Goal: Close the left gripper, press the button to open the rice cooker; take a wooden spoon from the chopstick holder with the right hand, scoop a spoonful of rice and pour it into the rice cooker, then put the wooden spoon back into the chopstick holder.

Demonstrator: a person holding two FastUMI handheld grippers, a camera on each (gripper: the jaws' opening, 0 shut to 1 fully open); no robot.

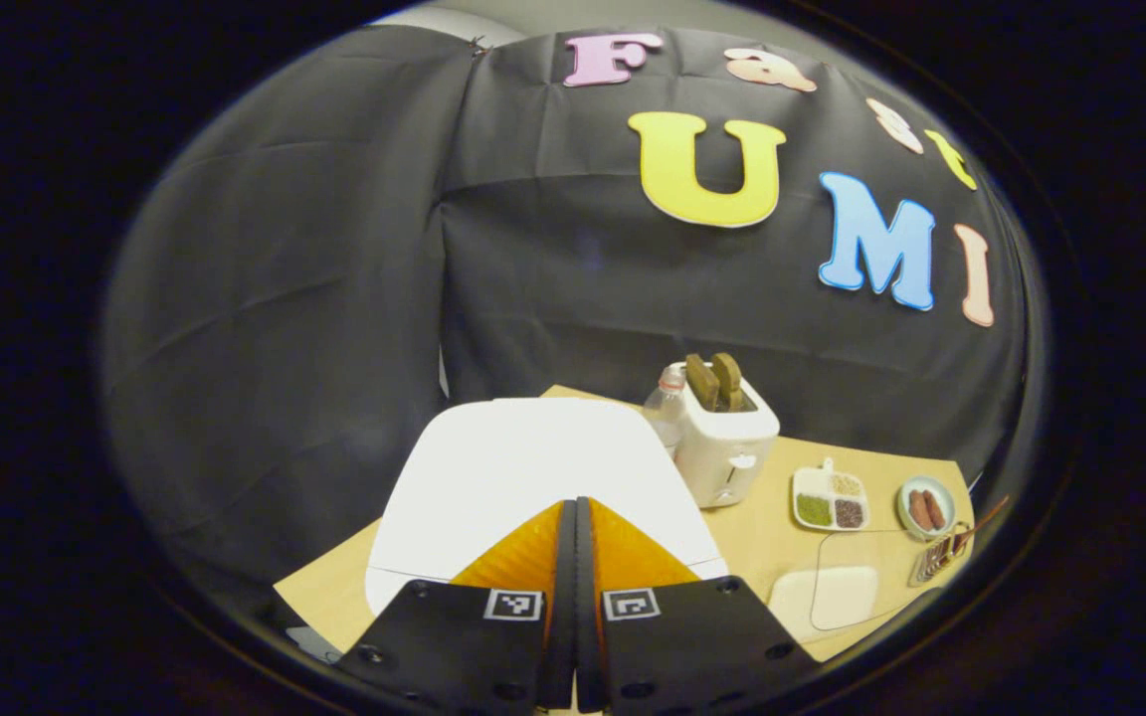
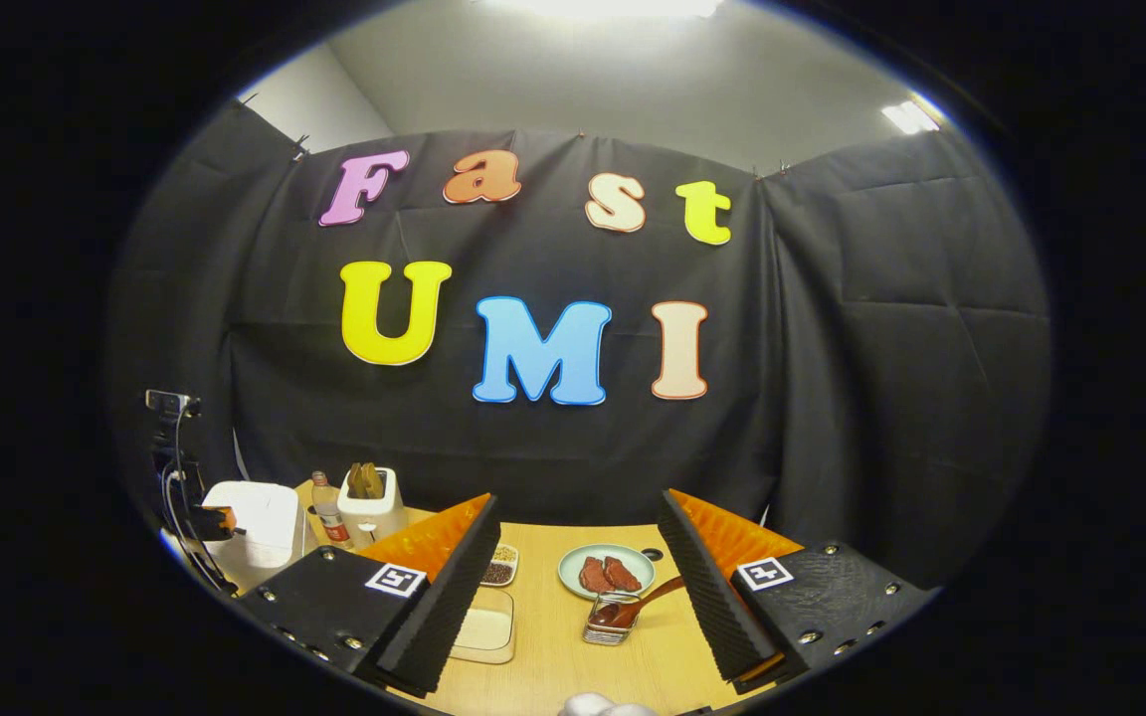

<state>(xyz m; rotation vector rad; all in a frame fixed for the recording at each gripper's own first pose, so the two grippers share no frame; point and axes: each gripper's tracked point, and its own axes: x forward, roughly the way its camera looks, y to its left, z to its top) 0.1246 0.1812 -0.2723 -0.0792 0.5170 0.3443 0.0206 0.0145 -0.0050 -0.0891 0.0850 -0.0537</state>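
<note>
Left gripper [image 1: 574, 517]: I see my fingers pressed flat together with nothing between them, tips over the white rice cooker's [image 1: 523, 467] lid near its front edge. I cannot tell whether they touch it.
Rice cooker: lid down; it sits at the table's [image 1: 762, 537] left end, close to the black cloth wall.
Right gripper [image 2: 578, 557]: I hold it spread wide and empty, above the table, with bare tabletop between the fingers.
Wooden spoon [image 2: 648, 600]: in the right gripper view it leans out of the wire chopstick holder [image 2: 609, 622], handle slanting up to the right, near my right-hand finger.
Rice box [image 2: 486, 626]: a clear container with pale contents, just beside my left-hand finger.
Plate [image 2: 605, 570]: behind the holder, with reddish pieces on it.
Toaster [image 1: 727, 438]: just right of the cooker, a bottle [image 1: 668, 408] tucked between them at the back.
Divided dish [image 1: 831, 497]: right of the toaster, with open wood in front of it.
</note>
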